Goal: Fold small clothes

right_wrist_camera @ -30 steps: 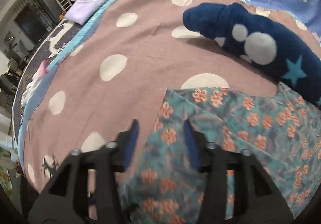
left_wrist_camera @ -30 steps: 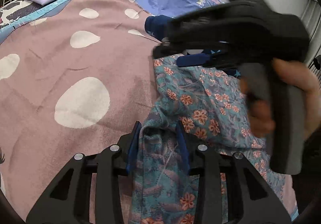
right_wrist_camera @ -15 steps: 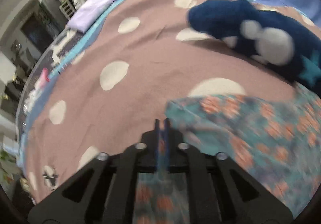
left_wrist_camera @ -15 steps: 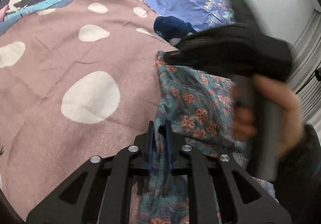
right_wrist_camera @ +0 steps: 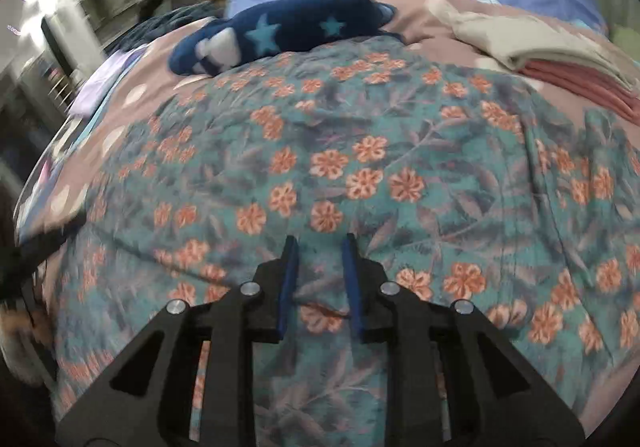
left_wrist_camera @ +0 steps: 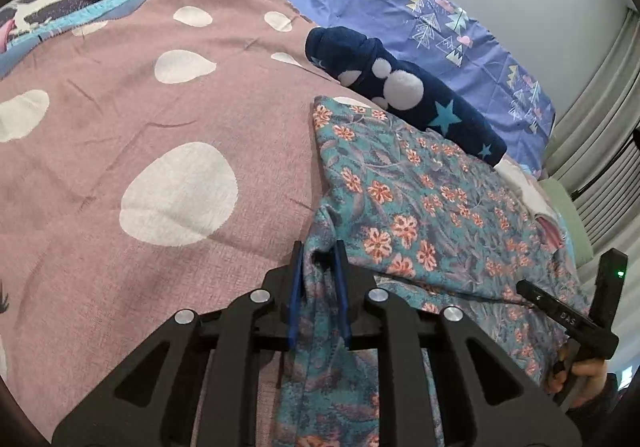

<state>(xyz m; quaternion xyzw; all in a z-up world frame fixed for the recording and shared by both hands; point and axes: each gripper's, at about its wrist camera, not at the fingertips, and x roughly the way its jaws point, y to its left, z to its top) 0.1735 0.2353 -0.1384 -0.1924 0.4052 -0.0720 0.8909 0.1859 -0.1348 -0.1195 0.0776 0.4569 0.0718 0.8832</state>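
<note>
Gripping floral garment (left_wrist_camera: 420,203) at 2 points on pink spotted blanket (left_wrist_camera: 132,127).
Left gripper (left_wrist_camera: 319,261) jaws, just closed, pinch a bunched edge; right gripper (right_wrist_camera: 319,253) jaws, narrowed likewise, clamp a fabric fold.

Left wrist view: close above the bed, angled down along its fingers toward the wall. Right wrist view: close, angled down, somewhat blurred. Both share the floral garment (left_wrist_camera: 420,207) (right_wrist_camera: 360,167) and navy starred fleece (left_wrist_camera: 404,91) (right_wrist_camera: 288,31).
</note>
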